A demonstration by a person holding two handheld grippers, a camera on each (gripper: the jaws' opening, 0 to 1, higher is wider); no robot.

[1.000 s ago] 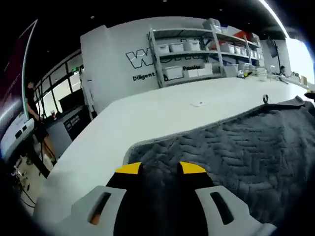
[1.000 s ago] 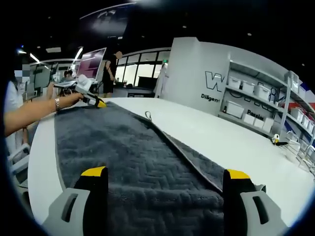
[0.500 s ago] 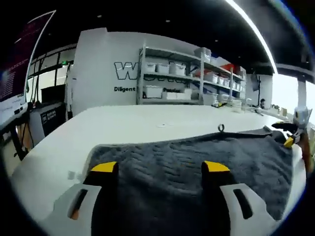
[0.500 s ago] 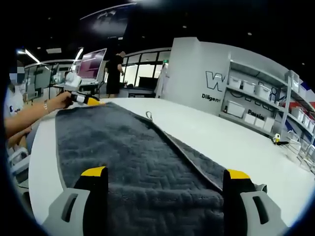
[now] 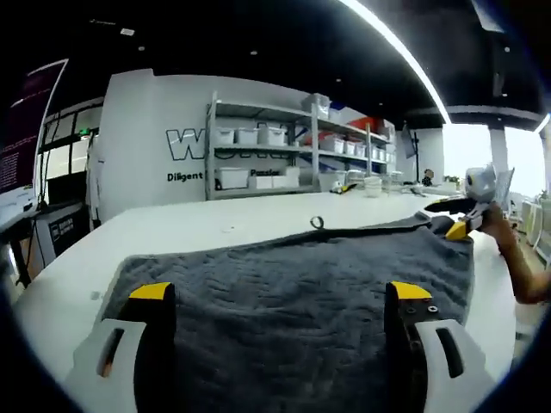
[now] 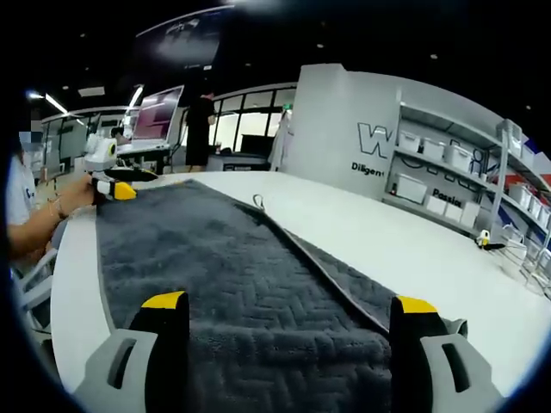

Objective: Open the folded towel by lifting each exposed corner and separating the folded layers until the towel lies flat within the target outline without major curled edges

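A dark grey towel (image 5: 293, 284) with a herringbone weave lies spread on the white table (image 5: 215, 228), its hanging loop (image 5: 317, 222) at the far edge. My left gripper (image 5: 281, 297) stands open just above the towel's near end, nothing between its jaws. At the far right, a hand holds my right gripper (image 5: 463, 226) at the towel's other end. In the right gripper view my right gripper (image 6: 290, 305) is open over the towel (image 6: 198, 258). An upper layer's edge runs from the loop (image 6: 258, 201) toward me, with a lower layer (image 6: 353, 280) showing beside it. The left gripper (image 6: 112, 189) sits at the far left corner.
Bare white table (image 6: 405, 241) stretches right of the towel, with a small yellow-and-black object (image 6: 486, 245) far out on it. Shelving with white bins (image 5: 267, 159) stands behind the table against a lettered wall. A person (image 6: 200, 120) stands by a monitor (image 6: 159, 112) at the back.
My left gripper's jaws have spread from close together on the towel edge to wide apart, and it has drawn back from the corner. The right gripper has stayed put and open.
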